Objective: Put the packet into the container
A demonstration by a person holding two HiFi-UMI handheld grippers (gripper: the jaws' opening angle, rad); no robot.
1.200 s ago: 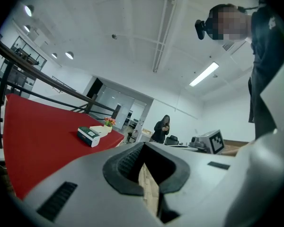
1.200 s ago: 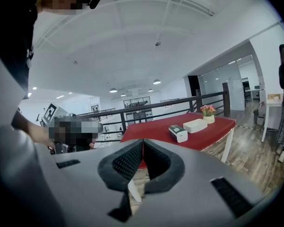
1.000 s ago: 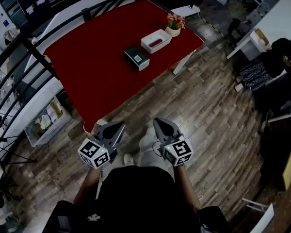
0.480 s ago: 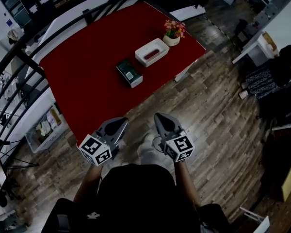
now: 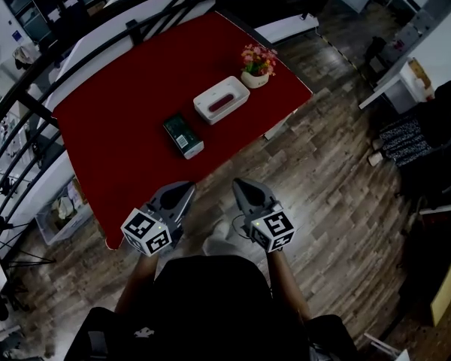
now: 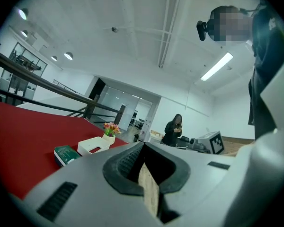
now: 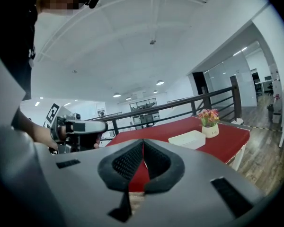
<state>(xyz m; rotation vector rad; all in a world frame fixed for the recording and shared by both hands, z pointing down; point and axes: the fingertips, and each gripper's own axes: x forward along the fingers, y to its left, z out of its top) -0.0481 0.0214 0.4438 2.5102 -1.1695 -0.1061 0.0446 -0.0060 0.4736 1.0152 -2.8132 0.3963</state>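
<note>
At the near edge of the red surface (image 5: 120, 111), we hold both tools low over the wooden floor (image 5: 331, 171), short of the work. The left gripper (image 5: 182, 192) has its jaws pressed together with nothing between them. The right gripper (image 5: 243, 188) is likewise closed and empty, its dark pads meeting at the tips.

The green packet (image 5: 183, 134) lies flat on the surface, well out of reach of either tool. It sits just beside the white container (image 5: 221, 99) but apart from it, on the side nearer us. The container is a shallow open tray with something reddish showing inside. Beyond it, a small flower pot (image 5: 256, 60) stands near the far corner.

We judge the packet to be light and box-like, stiff enough to keep its shape under a modest squeeze. Its printed green face may be smooth and a little slippery. Its low, flat lie leaves only the thin pale sides for the pads. The best hold, in our view, is across the narrow width at the middle of its length, with the jaws spread first and brought down on the two long edges. A grip at one end would likely let it tilt on the way to the container. Too hard a pinch could dent it.
</note>
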